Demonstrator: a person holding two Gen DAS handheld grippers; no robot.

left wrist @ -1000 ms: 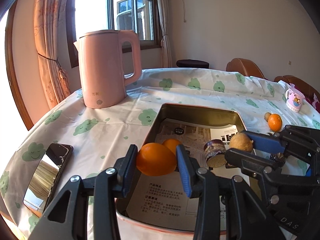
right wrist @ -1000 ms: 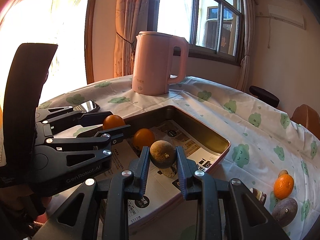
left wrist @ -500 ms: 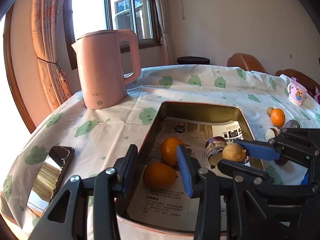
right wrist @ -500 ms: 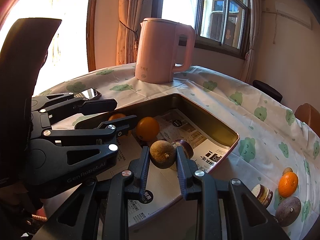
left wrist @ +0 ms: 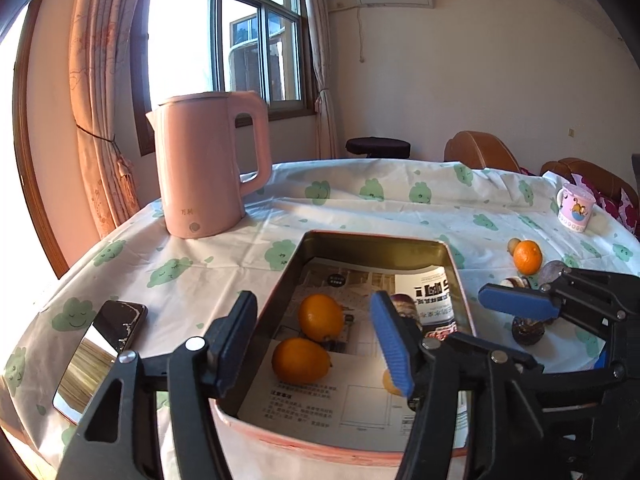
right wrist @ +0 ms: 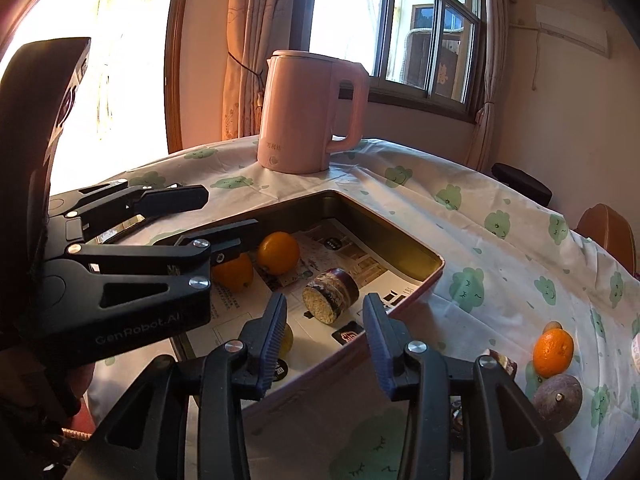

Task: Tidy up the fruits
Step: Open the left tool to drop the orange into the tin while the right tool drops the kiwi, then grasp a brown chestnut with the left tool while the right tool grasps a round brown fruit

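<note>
A pink-rimmed metal tray point(left wrist: 372, 240) lined with printed paper holds two oranges point(left wrist: 320, 317) point(left wrist: 300, 360) and a cut half passion fruit point(right wrist: 330, 294). A yellowish round fruit point(right wrist: 287, 338) also lies in it, mostly hidden behind a finger. My left gripper point(left wrist: 314, 344) hovers over the tray's near end. Its jaws are opening and nothing is pressed between them; the oranges lie below. My right gripper point(right wrist: 325, 340) hangs at the tray's near rim with its jaws also opening and nothing held. On the cloth outside lie an orange point(right wrist: 553, 352) and a brown passion fruit point(right wrist: 558, 396).
A pink kettle point(left wrist: 208, 168) stands behind the tray near the window. A phone point(left wrist: 100, 352) lies at the table's left edge. A cartoon mug point(left wrist: 575, 208) sits far right, with brown chairs point(left wrist: 480, 152) beyond the table. More cut fruit point(left wrist: 528, 330) lies right of the tray.
The left gripper let go of its orange, which now lies in the tray beside the other. The right gripper released the yellowish fruit into the tray. Both sets of jaws widened.
</note>
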